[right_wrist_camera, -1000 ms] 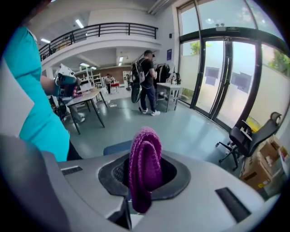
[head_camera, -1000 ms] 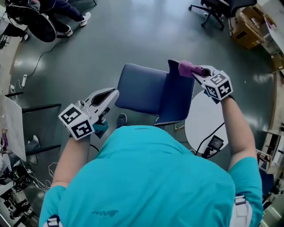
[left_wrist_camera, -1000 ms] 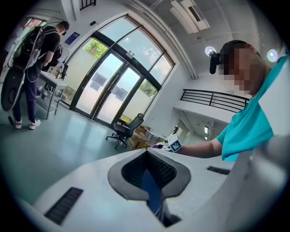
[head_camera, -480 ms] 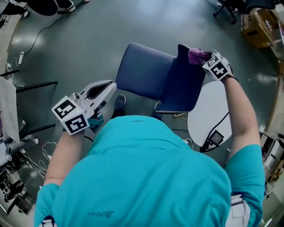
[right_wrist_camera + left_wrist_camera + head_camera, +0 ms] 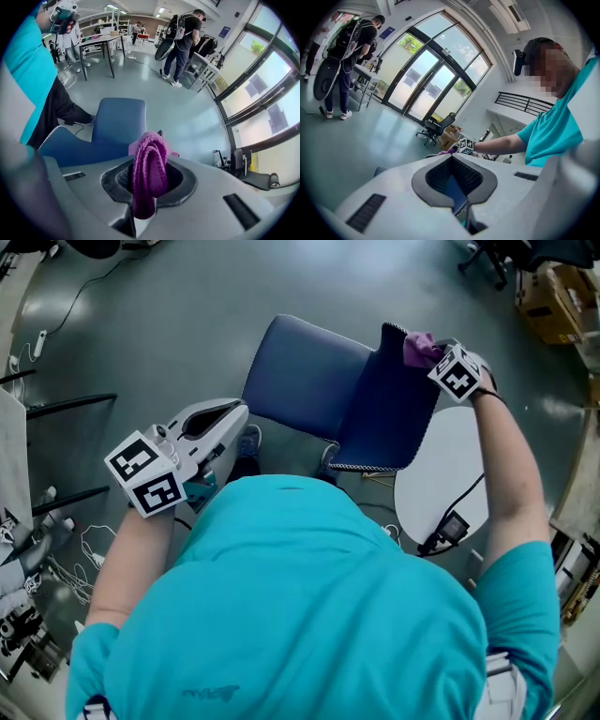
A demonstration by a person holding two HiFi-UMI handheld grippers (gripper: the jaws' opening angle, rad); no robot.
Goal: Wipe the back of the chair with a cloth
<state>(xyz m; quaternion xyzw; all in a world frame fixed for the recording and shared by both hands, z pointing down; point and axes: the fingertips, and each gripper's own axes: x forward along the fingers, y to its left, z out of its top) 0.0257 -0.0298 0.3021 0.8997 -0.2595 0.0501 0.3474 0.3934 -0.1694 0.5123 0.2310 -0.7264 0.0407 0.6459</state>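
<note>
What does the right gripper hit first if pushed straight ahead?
Probably the chair back, near its top edge. The purple cloth clamped in the right gripper would press there first, though depth is unclear.

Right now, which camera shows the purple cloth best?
Right gripper view: the purple cloth fills the middle, pinched in the right gripper. Head view shows a small bunch atop the chair back; left gripper view, a distant speck.

Teal short-sleeved shirt point(image 5: 309, 615), plain. The left gripper point(image 5: 234, 418) and right gripper point(image 5: 433, 352): pale grey shells, each bearing 1 black-and-white marker cube point(image 5: 145, 474).
</note>
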